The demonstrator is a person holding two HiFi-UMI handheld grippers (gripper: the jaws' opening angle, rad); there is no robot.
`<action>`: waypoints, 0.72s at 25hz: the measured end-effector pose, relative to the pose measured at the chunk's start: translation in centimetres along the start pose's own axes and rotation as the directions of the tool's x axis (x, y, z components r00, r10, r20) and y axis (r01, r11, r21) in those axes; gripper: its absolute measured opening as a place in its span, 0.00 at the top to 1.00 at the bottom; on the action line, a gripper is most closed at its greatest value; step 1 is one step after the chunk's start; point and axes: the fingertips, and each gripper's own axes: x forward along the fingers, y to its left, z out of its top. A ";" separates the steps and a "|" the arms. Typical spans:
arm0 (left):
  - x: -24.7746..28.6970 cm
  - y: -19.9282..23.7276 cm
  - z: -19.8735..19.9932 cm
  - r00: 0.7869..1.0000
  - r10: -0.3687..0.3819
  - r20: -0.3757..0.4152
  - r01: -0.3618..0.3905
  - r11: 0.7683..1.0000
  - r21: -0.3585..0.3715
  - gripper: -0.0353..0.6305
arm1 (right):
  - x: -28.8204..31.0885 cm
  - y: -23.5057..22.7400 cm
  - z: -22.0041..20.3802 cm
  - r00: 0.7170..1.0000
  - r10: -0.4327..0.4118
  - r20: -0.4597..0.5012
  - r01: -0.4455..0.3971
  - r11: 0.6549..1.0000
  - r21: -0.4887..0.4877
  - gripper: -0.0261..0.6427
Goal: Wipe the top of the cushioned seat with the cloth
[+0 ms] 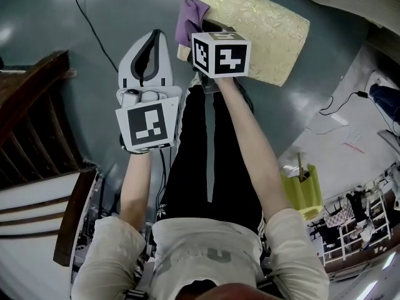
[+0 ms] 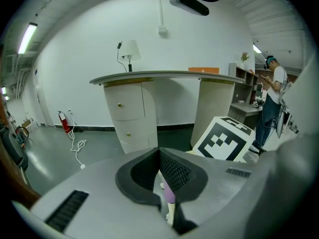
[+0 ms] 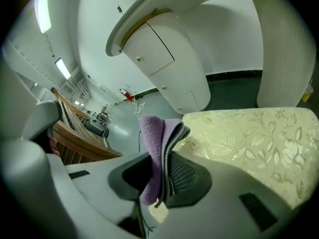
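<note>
Grey glossy floor (image 1: 56,17) lay under everything. At left, the left tool (image 1: 155,36) hung with jaws together, empty. The right tool (image 3: 162,180) pinched the folded, fleecy purple cloth (image 3: 152,138) by the left edge of the cushioned seat (image 3: 249,138), a padded rectangle of gold leaf-patterned fabric. Laying the cloth flat and sweeping in overlapping strokes seemed best.

The cushioned seat (image 1: 250,24) sits on the floor (image 1: 50,24) in front of you. The cloth (image 1: 190,14) is at its left edge, pinched in your right gripper (image 3: 164,171). Your left gripper (image 1: 154,40) is left of both, over the floor.
</note>
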 end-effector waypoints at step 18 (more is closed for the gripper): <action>-0.1 -0.4 -0.1 1.000 -0.029 -0.005 0.029 0.998 -0.047 0.94 | 1.1 -1.1 -1.2 0.997 -0.078 -0.030 0.076 0.995 -0.066 0.83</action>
